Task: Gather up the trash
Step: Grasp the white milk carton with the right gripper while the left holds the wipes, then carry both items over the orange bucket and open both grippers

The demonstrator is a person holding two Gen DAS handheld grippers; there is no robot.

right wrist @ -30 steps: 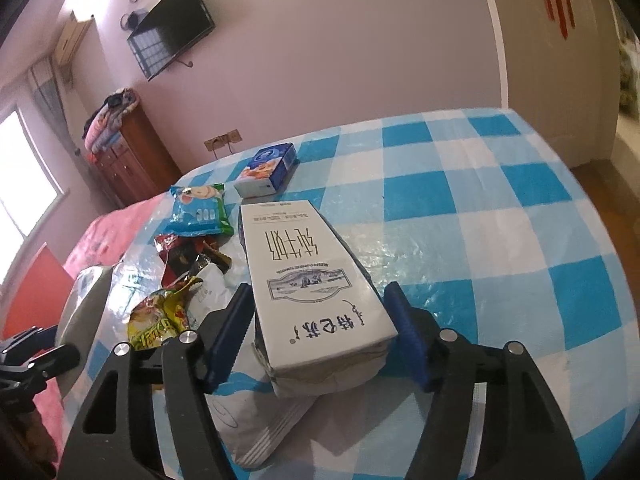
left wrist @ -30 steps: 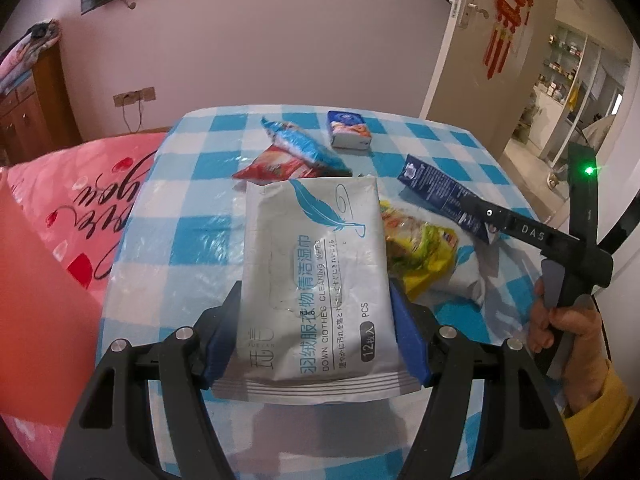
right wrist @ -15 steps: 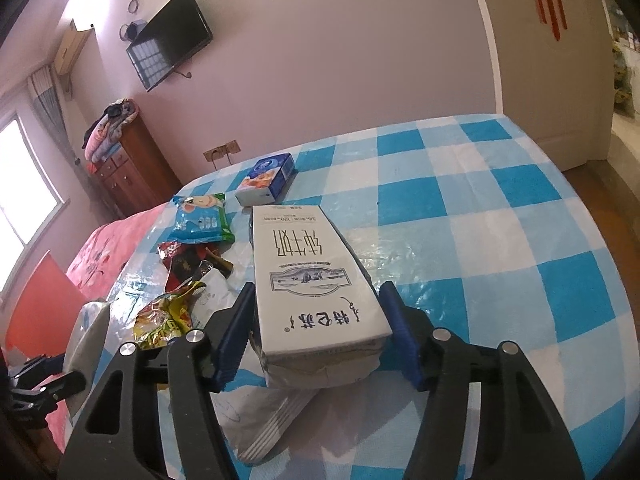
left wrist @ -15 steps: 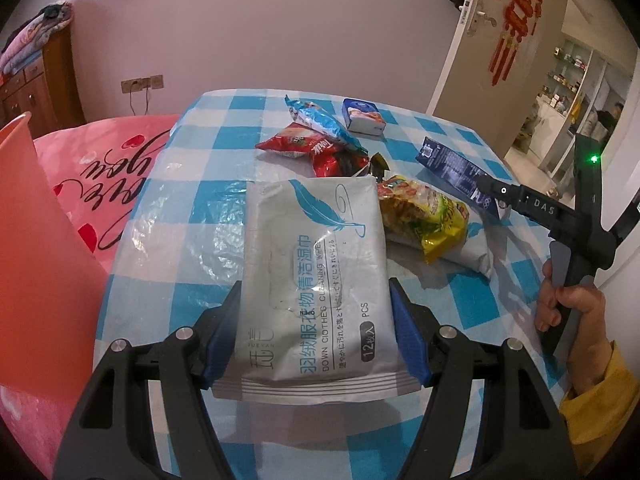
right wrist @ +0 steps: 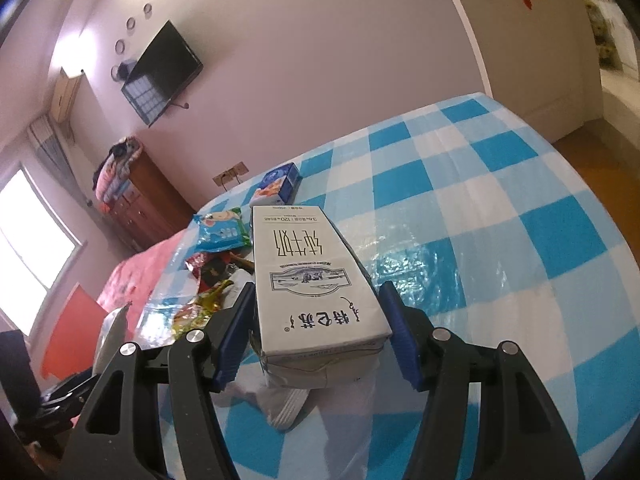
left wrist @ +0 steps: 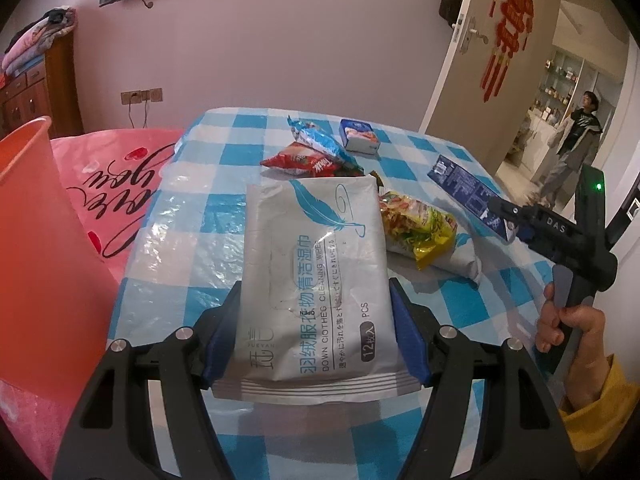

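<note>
My left gripper (left wrist: pixel 316 304) is shut on a grey wet-wipes pack (left wrist: pixel 316 248) with a blue feather print, held above the checked table. An orange bin (left wrist: pixel 36 240) stands close on the left. My right gripper (right wrist: pixel 316 300) is shut on a white milk carton (right wrist: pixel 308 276), its blue pads pressing both sides. In the left wrist view the right gripper (left wrist: pixel 508 220) holds that carton (left wrist: pixel 464 188) tilted in the air, gripped by a hand (left wrist: pixel 568 324) in a yellow sleeve.
On the blue-checked tablecloth (left wrist: pixel 180 248) lie a yellow snack bag (left wrist: pixel 416 224), a white wrapper (left wrist: pixel 460 260), a red bag (left wrist: pixel 300 160), a blue bag (left wrist: pixel 320 140) and a small blue box (left wrist: pixel 358 140). Pink bedding (left wrist: pixel 116 184) lies left. A person (left wrist: pixel 576 148) stands beyond the open door.
The left gripper with the wipes pack drew back and leftward; the orange bin came into view beside it. The right jaws closed onto the carton, and the right wrist rolled.
</note>
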